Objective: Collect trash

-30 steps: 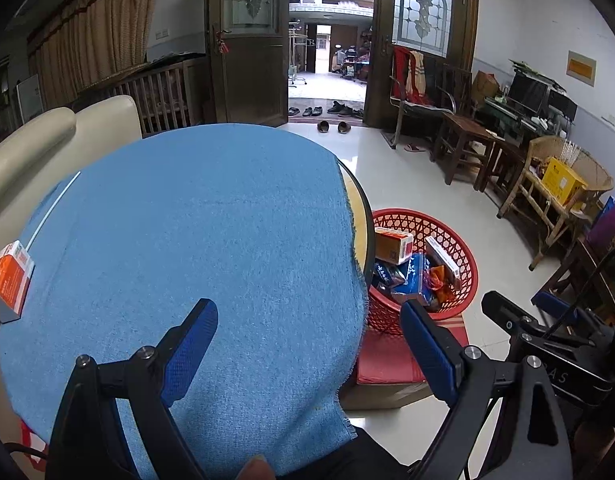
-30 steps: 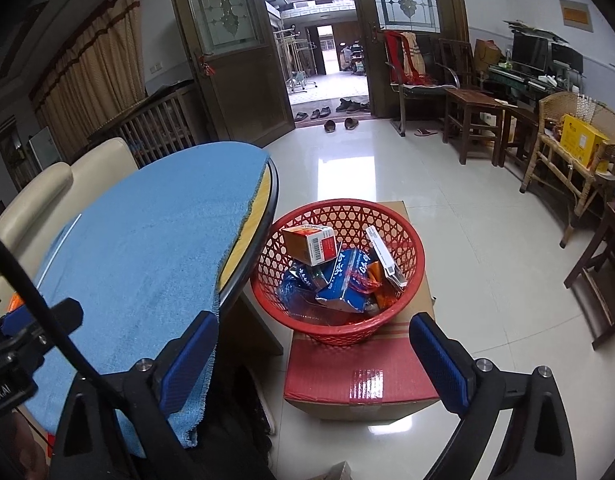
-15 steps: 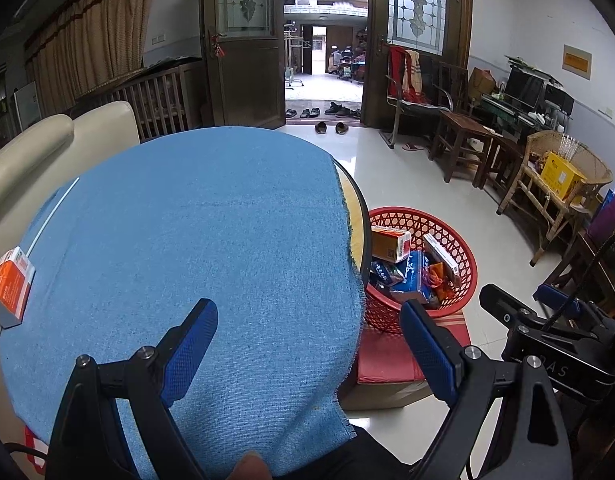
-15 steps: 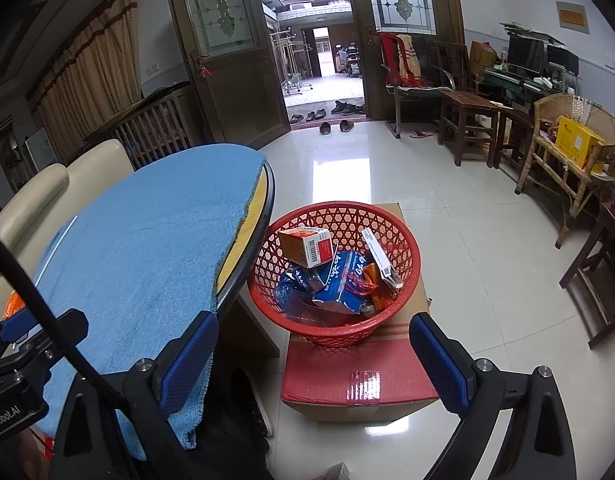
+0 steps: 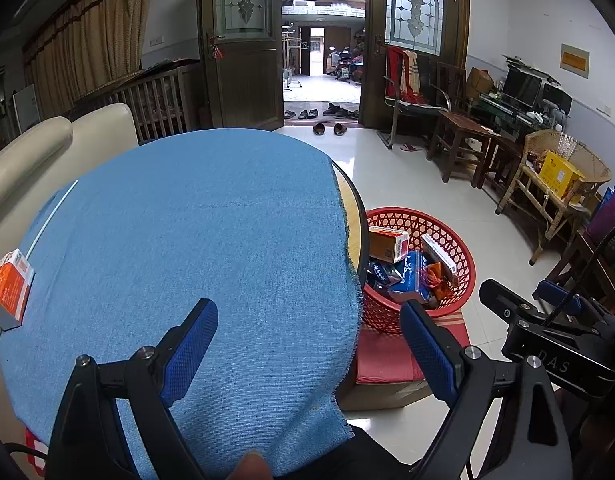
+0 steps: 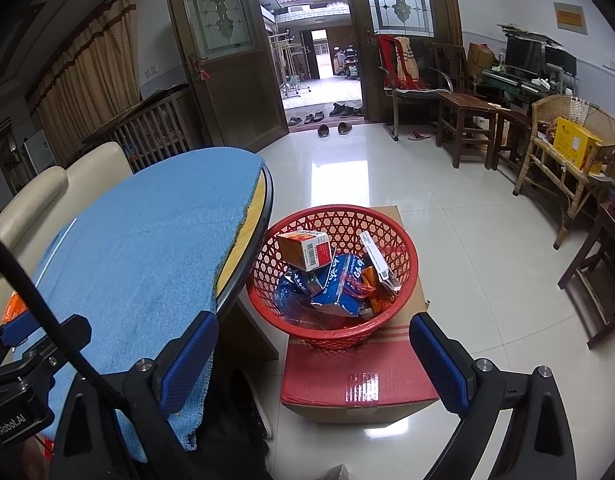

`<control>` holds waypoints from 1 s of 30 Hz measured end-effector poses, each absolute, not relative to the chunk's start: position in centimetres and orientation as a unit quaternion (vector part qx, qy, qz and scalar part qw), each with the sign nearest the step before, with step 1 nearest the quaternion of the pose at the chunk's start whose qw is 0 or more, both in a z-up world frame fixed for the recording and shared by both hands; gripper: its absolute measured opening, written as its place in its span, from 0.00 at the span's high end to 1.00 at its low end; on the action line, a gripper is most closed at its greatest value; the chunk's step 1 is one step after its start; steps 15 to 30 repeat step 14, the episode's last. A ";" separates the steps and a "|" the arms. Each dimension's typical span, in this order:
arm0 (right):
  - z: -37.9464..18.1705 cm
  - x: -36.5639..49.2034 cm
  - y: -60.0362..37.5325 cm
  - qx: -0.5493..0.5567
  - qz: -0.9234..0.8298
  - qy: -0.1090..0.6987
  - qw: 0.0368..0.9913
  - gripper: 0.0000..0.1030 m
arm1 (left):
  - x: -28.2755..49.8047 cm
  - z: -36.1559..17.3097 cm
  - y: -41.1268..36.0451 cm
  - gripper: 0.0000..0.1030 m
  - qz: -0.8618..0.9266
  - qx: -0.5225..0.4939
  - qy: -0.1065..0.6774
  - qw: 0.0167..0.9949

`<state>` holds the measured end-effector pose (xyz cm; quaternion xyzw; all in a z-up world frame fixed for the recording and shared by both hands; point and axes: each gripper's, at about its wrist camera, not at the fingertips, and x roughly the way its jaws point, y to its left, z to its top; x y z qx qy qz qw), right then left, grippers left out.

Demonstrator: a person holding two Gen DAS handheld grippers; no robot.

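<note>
While both grippers gape empty, orange box [image 5: 9, 290] far left, table edge [image 6: 249, 256] before red basket [image 6: 391, 224].

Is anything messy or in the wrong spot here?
One thing stands out: an orange and white box lies alone at the left edge of the blue tablecloth, while the other boxes and wrappers are piled in the red basket on a cardboard box beside the table. Nothing looks spilled or broken.
</note>
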<state>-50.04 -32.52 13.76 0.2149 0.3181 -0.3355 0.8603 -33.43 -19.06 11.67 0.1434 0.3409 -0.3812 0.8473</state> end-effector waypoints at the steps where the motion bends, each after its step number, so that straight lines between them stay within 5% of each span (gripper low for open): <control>1: 13.8 -50.1 -32.5 0.215 -0.336 0.318 0.860 0.05 | -33.5 11.7 -19.1 0.10 -0.382 0.143 0.341 0.847; 30: 13.9 -50.0 -32.5 0.215 -0.336 0.321 0.859 0.05 | -34.5 12.0 -19.3 0.10 -0.402 0.153 0.320 0.844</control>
